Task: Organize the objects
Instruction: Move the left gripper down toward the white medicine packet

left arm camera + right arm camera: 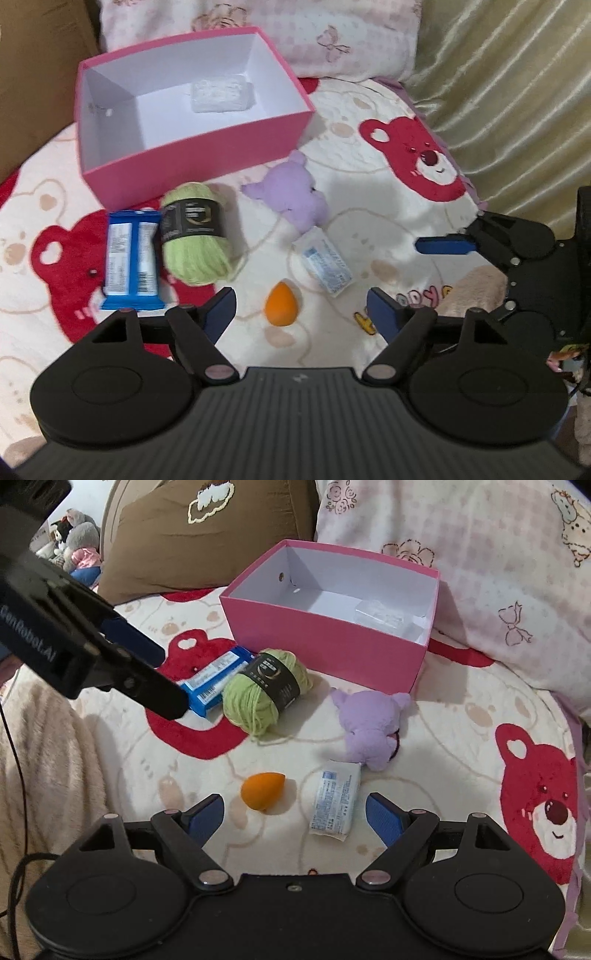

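Nearest, the left gripper (301, 308) hangs with jaws apart and empty over an orange sponge (281, 303), and the right gripper (294, 818) hangs likewise, jaws apart and empty, with the sponge and a white packet (336, 800) on the blanket (461, 775) before it. Farther on lie a purple plush (293, 195), a green yarn ball (195, 232) touching a blue wrapper (132, 266), all apart from the grippers. Beyond them stands an open pink box (207, 155) with a white packet-like thing (221, 94) inside, pillows behind.
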